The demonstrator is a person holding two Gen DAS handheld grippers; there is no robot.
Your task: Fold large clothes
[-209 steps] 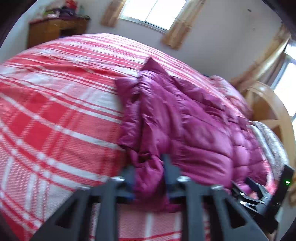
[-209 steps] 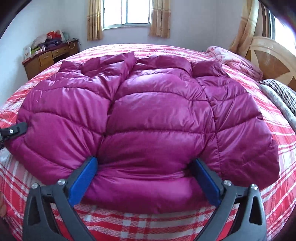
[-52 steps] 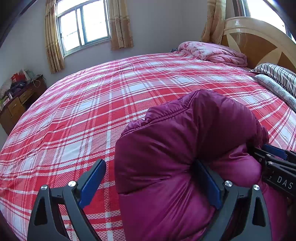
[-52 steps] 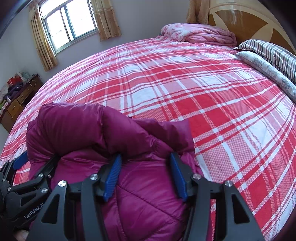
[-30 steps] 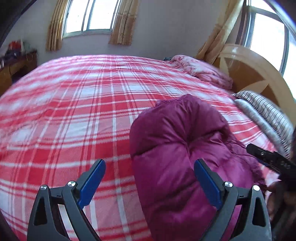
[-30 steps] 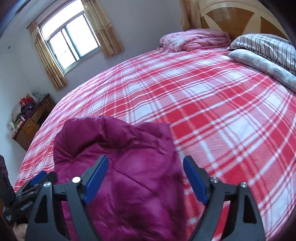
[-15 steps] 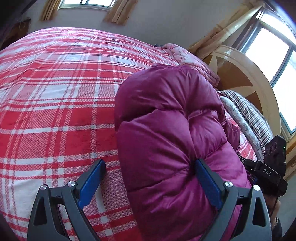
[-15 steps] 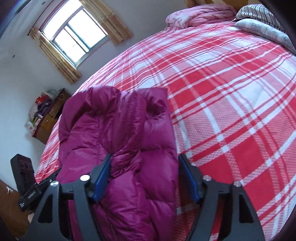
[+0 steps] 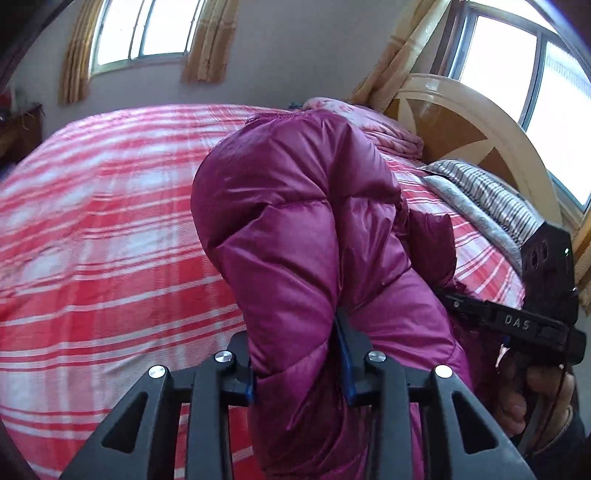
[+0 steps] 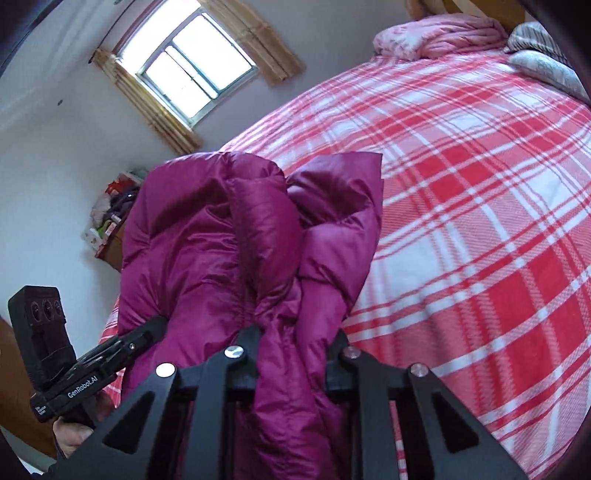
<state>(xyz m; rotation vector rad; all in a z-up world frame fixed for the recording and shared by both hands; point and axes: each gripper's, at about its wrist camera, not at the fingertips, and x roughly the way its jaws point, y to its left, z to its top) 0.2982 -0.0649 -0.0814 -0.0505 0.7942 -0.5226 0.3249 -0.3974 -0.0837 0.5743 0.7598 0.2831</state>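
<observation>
a: left gripper (image 9: 297,354)?
b: jaws just closed, clamped on the jacket (image 9: 295,206).
a: right gripper (image 10: 293,350)?
b: likewise closed, pinching the jacket, bunched above the bed (image 10: 480,184).

Jacket (image 9: 295,206) between both hand-held grippers, above the bed (image 9: 92,229).

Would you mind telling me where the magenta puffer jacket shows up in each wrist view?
Left wrist: puffer jacket fills the centre, pinched in the left gripper.
Right wrist: jacket left of centre, pinched in the right gripper.
Shared landmark: the folded pink quilt by the headboard.
</observation>
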